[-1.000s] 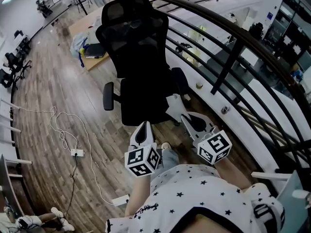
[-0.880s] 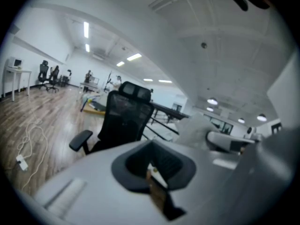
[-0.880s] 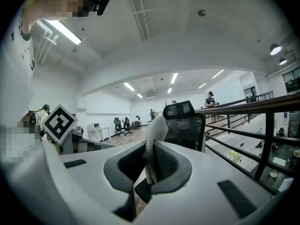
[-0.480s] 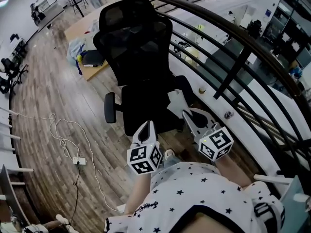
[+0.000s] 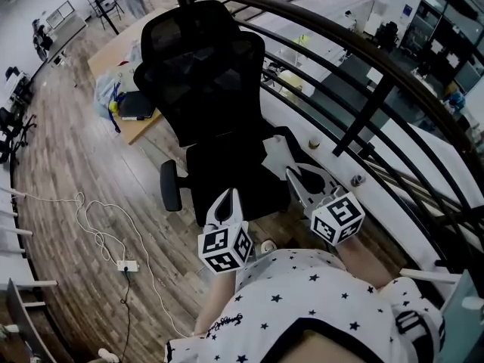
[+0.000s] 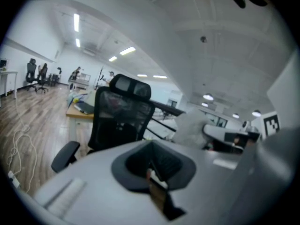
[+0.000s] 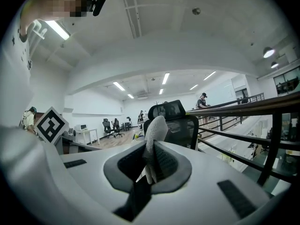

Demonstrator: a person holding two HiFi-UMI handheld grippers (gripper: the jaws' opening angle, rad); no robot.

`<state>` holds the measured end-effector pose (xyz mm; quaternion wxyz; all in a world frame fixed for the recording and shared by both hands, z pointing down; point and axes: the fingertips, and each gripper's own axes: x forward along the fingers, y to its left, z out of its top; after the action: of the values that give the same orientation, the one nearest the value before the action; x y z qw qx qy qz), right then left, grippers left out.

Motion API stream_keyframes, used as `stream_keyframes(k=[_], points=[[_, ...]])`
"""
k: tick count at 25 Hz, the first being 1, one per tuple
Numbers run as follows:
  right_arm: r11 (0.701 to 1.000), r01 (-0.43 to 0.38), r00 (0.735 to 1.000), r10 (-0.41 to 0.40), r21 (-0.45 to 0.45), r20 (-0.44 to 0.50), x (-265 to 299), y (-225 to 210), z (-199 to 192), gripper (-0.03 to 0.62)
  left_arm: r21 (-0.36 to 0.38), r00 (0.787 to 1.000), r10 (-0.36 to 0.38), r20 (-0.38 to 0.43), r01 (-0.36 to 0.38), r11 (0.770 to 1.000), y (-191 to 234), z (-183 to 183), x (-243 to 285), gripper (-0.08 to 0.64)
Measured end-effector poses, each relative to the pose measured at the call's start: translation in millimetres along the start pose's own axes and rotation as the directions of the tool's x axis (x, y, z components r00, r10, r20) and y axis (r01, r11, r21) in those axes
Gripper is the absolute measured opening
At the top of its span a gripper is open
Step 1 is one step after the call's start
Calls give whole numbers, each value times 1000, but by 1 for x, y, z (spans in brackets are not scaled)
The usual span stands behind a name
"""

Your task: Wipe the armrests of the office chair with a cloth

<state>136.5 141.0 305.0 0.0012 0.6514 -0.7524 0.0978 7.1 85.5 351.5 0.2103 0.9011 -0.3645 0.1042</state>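
Note:
The black mesh office chair faces me, with its left armrest sticking out over the floor. Its right armrest lies close to the railing, partly behind the white cloth. My right gripper is shut on that cloth at the seat's front right corner. In the right gripper view the cloth stands up between the jaws of the right gripper, with the chair's headrest beyond. My left gripper hovers at the seat's front edge. In the left gripper view the left gripper is shut and holds nothing.
A dark metal railing curves close along the chair's right side, with a white ledge under it. A wooden table with bags stands behind the chair on the left. A white cable and power strip lie on the wood floor.
The view has swung a little, so the chair sits slightly more to the left. Both grippers stay at the seat's front, the right one still holding the cloth.

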Motion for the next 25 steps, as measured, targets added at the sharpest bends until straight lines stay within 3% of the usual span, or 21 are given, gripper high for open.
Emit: stream_keyframes(k=[14, 25], points=[[997, 78, 995, -77, 24, -63, 31, -64, -19, 29, 1, 998, 17, -64, -17, 1000, 11, -6, 47, 7], [1000, 18, 989, -18, 1, -148, 69, -128, -36, 29, -32, 991, 70, -111, -74, 997, 0, -21, 111, 6]])
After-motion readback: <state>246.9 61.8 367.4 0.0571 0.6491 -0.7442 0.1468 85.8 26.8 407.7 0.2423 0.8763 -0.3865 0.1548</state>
